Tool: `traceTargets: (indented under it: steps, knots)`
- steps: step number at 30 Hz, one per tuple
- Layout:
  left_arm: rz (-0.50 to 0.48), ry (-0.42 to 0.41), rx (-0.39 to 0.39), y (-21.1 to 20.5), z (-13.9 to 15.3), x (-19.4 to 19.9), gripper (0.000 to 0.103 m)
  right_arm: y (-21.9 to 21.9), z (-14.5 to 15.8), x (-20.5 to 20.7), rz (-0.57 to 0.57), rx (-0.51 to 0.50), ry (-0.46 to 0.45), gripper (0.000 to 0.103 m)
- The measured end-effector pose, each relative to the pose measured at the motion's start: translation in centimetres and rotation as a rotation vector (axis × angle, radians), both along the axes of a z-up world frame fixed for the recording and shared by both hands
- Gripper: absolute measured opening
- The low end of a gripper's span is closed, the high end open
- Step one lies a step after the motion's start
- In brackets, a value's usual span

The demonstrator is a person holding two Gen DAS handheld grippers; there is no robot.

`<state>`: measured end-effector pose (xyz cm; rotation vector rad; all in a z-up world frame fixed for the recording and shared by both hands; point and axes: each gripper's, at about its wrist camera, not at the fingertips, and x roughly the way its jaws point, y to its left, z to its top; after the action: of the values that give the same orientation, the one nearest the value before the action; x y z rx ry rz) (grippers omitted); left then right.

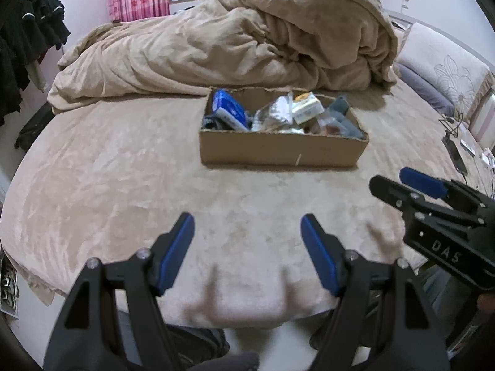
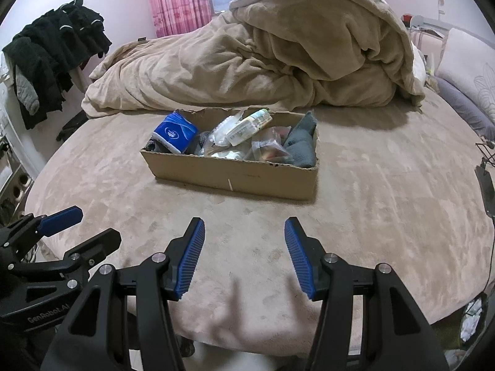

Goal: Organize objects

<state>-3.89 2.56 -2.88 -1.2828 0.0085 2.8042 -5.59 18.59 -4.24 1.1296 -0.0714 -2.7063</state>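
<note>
Both grippers are hovering over the near edge of a beige bed (image 1: 123,170), well short of the cardboard box (image 1: 278,154) that is sitting mid-bed in front of a heaped blanket (image 1: 247,40). The left gripper (image 1: 247,253) is standing with its blue pads spread wide and nothing between them; the right gripper (image 2: 244,256) is likewise spread wide and empty.

The box is holding a blue wrapped pack (image 2: 175,134) at its left end, clear plastic bags (image 2: 269,148) and a pale carton (image 2: 250,126) in the middle, and a grey cloth item (image 2: 301,145) at its right end. The right wrist view is looking further down into the box, showing these contents apart; the left wrist view is showing them bunched behind the front wall.

Only the left wrist view is showing a phone and cables (image 1: 454,151) lying at the bed's right side. Dark clothes (image 2: 52,58) are hanging at the left, seen more fully from the right wrist.
</note>
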Motion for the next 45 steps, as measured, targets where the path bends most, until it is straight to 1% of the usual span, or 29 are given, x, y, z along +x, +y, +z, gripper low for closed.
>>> traceTargets:
  steps: [17,27,45]
  knots:
    - [0.01,0.004,-0.008,-0.1,0.3,-0.3,0.073,0.3,0.6,0.0,-0.006,-0.001,0.006,0.057]
    - [0.019,0.011,-0.014,-0.5,0.2,-1.0,0.073,0.4,0.4,-0.7,-0.007,0.0,-0.002,0.057]
    - [0.012,0.0,-0.012,-0.6,0.0,-2.0,0.073,0.5,0.2,-1.2,-0.007,-0.001,-0.003,0.057]
